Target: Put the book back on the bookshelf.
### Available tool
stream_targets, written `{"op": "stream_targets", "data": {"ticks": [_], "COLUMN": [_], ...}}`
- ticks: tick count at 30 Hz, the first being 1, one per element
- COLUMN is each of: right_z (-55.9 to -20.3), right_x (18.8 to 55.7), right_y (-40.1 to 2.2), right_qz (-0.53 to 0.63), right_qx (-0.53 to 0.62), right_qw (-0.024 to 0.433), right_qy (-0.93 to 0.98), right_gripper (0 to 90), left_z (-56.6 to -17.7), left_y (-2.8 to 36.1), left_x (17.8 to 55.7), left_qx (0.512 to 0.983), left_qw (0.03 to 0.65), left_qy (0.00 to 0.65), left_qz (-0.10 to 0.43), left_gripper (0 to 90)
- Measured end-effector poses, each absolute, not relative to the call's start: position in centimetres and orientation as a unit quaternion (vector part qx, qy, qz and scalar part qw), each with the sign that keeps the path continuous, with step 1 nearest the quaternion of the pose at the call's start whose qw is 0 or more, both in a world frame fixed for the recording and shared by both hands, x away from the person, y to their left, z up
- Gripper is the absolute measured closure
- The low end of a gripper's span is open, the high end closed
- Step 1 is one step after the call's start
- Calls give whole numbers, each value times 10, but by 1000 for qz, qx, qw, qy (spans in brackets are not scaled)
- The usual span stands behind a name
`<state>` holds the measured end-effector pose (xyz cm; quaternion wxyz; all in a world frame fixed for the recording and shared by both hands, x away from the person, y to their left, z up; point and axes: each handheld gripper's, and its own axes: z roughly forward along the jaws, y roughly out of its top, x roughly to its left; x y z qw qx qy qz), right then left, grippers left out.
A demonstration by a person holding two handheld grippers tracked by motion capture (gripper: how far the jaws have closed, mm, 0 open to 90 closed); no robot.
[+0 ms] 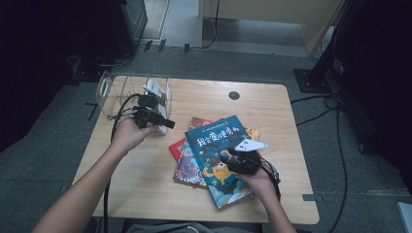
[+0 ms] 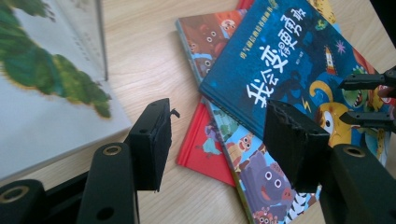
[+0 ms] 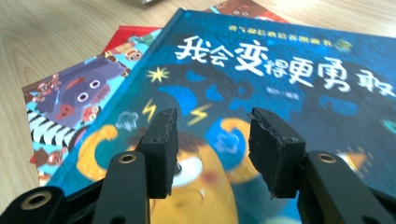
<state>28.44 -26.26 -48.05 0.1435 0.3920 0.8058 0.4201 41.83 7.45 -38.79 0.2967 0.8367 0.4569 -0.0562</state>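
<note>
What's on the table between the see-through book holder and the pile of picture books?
Just bare wooden table lies between the clear rack and the book pile, with the left gripper above it, in the high view.

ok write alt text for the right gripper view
Two open black tongs hover just above a dark blue picture book with white Chinese title lettering and a yellow cartoon creature. It tops a messy stack of picture books, one with a purple monster cover, on a light wooden table.

My high view is dim and soft, with black upper corners beyond the lit wooden table (image 1: 145, 179). From my grippers, the blue book (image 3: 289, 88) shows mild glare; the near jaws blur slightly.
</note>
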Motion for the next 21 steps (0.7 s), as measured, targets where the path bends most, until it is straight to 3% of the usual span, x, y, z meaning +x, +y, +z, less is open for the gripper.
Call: {"op": "stream_targets", "data": {"ticks": [21], "right_z": [-484], "right_x": [240], "right_y": [-317], "right_qz": [413], "right_qx": [453], "right_qw": [163], "right_qy": [773], "right_gripper": [598], "left_z": [-428], "left_y": [43], "left_x": [426], "left_qx": [859], "left_qw": [294], "left_qy": [413], "left_qz": [-70], "left_gripper": [435]}}
